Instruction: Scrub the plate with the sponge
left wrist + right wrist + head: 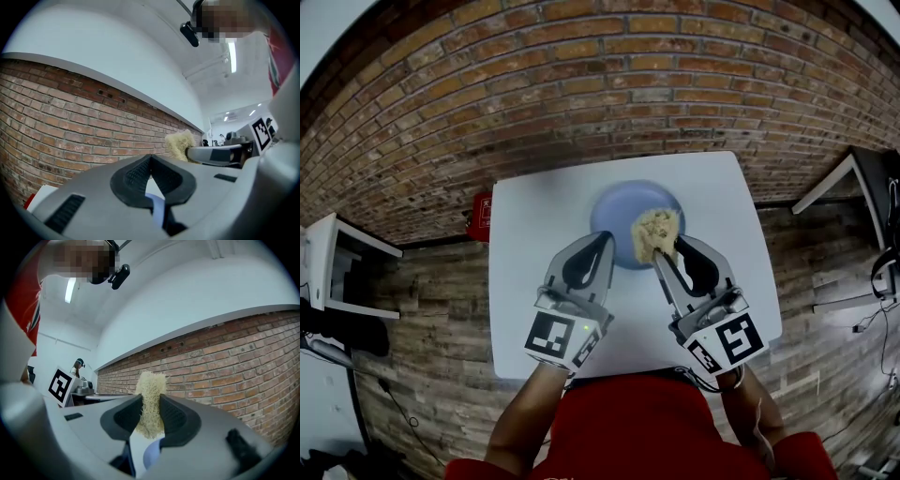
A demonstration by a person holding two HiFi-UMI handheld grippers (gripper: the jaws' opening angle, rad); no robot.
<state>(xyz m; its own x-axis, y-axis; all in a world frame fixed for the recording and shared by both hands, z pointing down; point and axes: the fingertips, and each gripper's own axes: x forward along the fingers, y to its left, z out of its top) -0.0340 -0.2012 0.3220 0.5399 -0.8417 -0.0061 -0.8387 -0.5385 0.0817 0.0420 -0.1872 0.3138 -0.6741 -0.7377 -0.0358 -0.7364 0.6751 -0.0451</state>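
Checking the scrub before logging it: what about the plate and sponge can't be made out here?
- Whether sponge touches plate: head view looks down, contact unreadable.
- Plate surface beneath sponge: head view, sponge covers it.
- Most of plate: right gripper view, right tongs block all but a sliver.

The left tongs (602, 236) and right tongs (666, 251) share one build: pale grey plastic shells, each with a teardrop opening lined by black ribbed pads (133, 176). At the rear of each sits a cube (562, 339) with black-and-white square markers. The left one has a small green light. Lower centre of the frame — a red top (628, 431), with a thin pale cord (758, 412) at lower right.
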